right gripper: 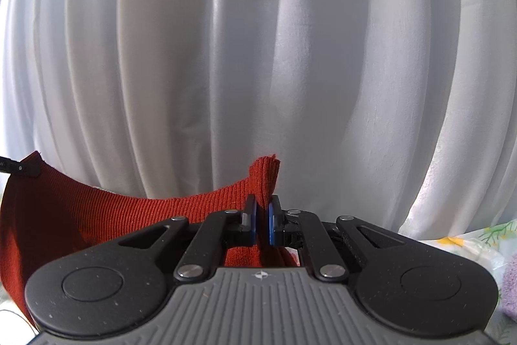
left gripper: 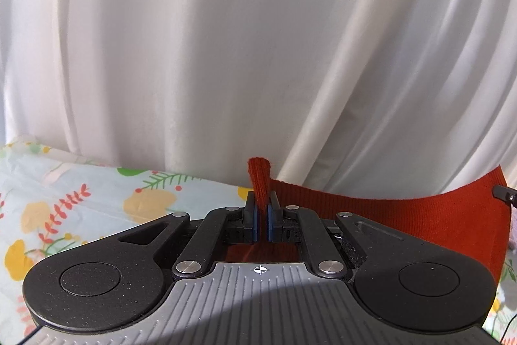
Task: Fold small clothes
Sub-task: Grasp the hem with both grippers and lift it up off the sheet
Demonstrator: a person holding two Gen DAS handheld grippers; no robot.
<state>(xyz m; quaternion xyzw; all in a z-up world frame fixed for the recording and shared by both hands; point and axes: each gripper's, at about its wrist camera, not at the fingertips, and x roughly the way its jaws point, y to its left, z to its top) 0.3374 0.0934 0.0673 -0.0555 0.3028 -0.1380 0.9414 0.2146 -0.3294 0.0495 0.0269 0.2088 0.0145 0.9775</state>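
Between the blue pads of the left gripper [left gripper: 262, 209] a corner of the rust-red ribbed garment [left gripper: 420, 215] is pinched tight, a small tuft of knit sticking up above the fingertips. From that corner the garment's upper edge sags in a shallow curve to the right of the left wrist view, where the black tip of the other tool [left gripper: 504, 193] meets its far corner. Beneath and to the left lies a pale blue floral cloth [left gripper: 80, 199] with yellow blooms and red sprigs.

On the other side, the right gripper [right gripper: 262, 209] is likewise clamped on a bunched corner of the same garment [right gripper: 113, 215], which hangs slack to the left in the right wrist view, off the surface along its top edge. A lilac towel-like fabric [right gripper: 510, 290] shows at the lower right edge, beside a strip of the floral cloth [right gripper: 484, 238]. Farthest back, a white pleated curtain [right gripper: 258, 54] fills both views.
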